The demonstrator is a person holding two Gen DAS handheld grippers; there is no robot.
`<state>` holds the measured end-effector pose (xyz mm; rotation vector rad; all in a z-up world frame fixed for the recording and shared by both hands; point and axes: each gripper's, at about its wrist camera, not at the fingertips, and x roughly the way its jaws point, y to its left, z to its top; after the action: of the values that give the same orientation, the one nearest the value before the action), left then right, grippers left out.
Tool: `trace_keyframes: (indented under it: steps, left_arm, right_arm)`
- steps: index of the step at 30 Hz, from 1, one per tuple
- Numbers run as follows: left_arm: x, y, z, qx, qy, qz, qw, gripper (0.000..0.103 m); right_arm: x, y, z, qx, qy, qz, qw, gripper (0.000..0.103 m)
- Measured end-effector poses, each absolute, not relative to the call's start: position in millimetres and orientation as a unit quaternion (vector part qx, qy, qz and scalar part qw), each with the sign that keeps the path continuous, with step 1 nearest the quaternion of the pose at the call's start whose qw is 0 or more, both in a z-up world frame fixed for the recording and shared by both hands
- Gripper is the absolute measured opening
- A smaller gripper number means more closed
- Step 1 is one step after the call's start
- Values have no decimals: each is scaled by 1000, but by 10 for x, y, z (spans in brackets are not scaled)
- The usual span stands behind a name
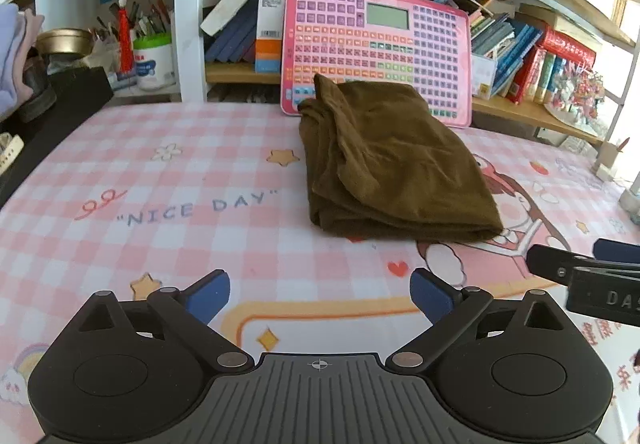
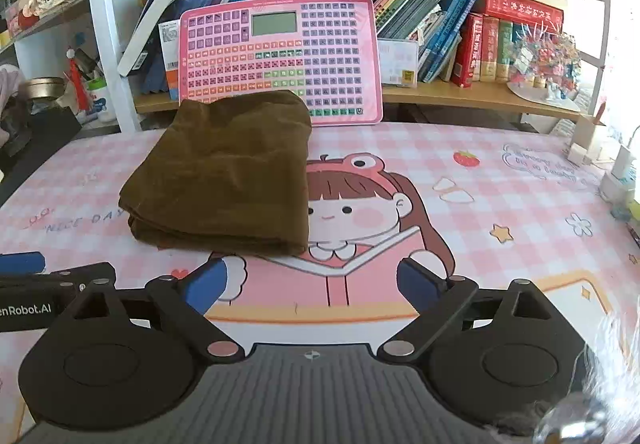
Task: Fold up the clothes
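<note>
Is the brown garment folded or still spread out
Folded. The brown garment lies as a compact rectangle on the mat, with stacked layers showing along its near edge. Neither gripper touches it.

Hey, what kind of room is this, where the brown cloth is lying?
Probably a child's study desk at home: a pink cartoon desk mat, shelves of books behind, and a pink learning tablet leaning there. The folded brown cloth lies on the mat.

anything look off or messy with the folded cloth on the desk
Mostly tidy. The brown garment lies folded on the pink checked mat, but its far left corner is bunched and sticks up, and that side shows loose, uneven layers. Its far edge sits against the pink keyboard toy. Both grippers are open and clear of it.
</note>
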<state>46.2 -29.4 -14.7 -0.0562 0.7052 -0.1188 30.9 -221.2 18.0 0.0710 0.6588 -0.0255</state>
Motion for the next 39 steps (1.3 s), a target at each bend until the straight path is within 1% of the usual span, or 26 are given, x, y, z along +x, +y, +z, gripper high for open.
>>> trace_keyframes:
  steps: [4,8,29,39]
  left_arm:
    - [388,-337,-147,-22,344,-67,936,99]
    - [367,-313,-129,-27,340,-61,938,102]
    - [361,-287,-133,-31,344,-40,938,103]
    - [374,-289,-157,-30,350,-43,935,103]
  right_arm:
    - [251,-2170,194,34,322,-7,946,93]
    - [227,-2146,199,33,321,-3,946,94]
    - [229,-2178,200,37,321,-13,946,95]
    - [240,-2175,173,39,328,-12,944,97]
